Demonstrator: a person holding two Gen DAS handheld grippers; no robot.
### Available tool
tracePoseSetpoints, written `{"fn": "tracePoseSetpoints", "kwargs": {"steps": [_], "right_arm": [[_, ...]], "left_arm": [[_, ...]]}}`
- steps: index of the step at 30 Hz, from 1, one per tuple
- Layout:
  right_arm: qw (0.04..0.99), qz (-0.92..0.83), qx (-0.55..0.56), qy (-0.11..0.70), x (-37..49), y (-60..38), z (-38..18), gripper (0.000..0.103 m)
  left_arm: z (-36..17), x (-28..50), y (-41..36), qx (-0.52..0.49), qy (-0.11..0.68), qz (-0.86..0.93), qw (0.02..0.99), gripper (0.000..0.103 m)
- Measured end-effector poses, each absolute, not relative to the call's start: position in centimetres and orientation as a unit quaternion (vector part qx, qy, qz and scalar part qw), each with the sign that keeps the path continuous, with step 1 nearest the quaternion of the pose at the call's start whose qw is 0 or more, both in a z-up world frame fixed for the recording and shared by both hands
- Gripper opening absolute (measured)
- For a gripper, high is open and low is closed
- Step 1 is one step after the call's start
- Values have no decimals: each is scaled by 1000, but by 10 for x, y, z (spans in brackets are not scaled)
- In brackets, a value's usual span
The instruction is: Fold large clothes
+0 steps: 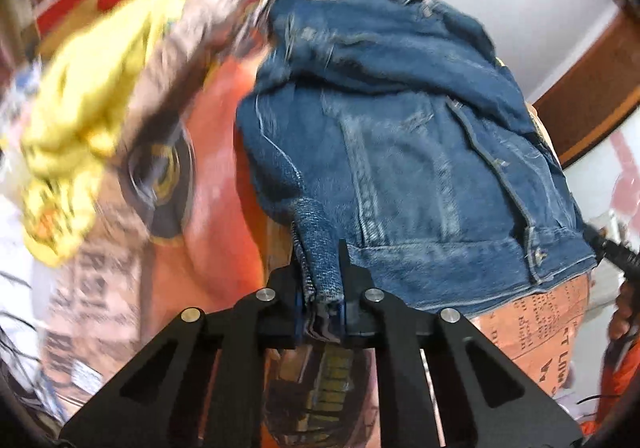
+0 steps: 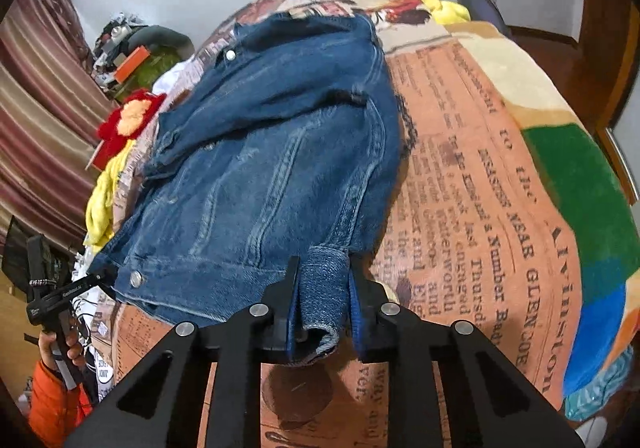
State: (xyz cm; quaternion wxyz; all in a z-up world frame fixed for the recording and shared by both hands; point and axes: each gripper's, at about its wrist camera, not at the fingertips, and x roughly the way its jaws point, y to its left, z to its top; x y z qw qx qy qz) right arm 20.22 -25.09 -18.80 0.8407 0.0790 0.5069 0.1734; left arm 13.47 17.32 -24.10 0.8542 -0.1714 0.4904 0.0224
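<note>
We read "NEAR GLENCOE" on the newsprint-patterned bedspread (image 2: 480, 208). On it lies a faded denim jacket (image 2: 272, 152); left hand-held gripper (image 1: 322, 288) and right hand-held gripper (image 2: 322, 304) each pinch its hem.

Orange newsprint bedspread (image 2: 472, 184), right of jacket: "Number", "Thursday", "NEAR GLENCOE" legible; smaller print too blurred.

Jacket (image 2: 272, 152) lying on the bed (image 2: 460, 176); cloth pile (image 2: 104, 204) lying left of it, blanket (image 2: 580, 188) lying right.
</note>
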Motion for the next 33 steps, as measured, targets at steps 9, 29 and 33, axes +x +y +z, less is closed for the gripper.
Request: {"fn": "tracePoseSetpoints", "kwargs": {"steps": [9, 29, 33], "right_arm": [[875, 196, 70, 436, 224, -246, -133, 15], [912, 174, 70, 363, 408, -214, -76, 14], [907, 162, 66, 384, 459, -198, -98, 14]], "left_arm": [[-154, 152, 183, -151, 392, 9, 908, 11], [-107, 331, 215, -144, 323, 32, 935, 10], [-133, 382, 221, -131, 352, 55, 925, 10]]}}
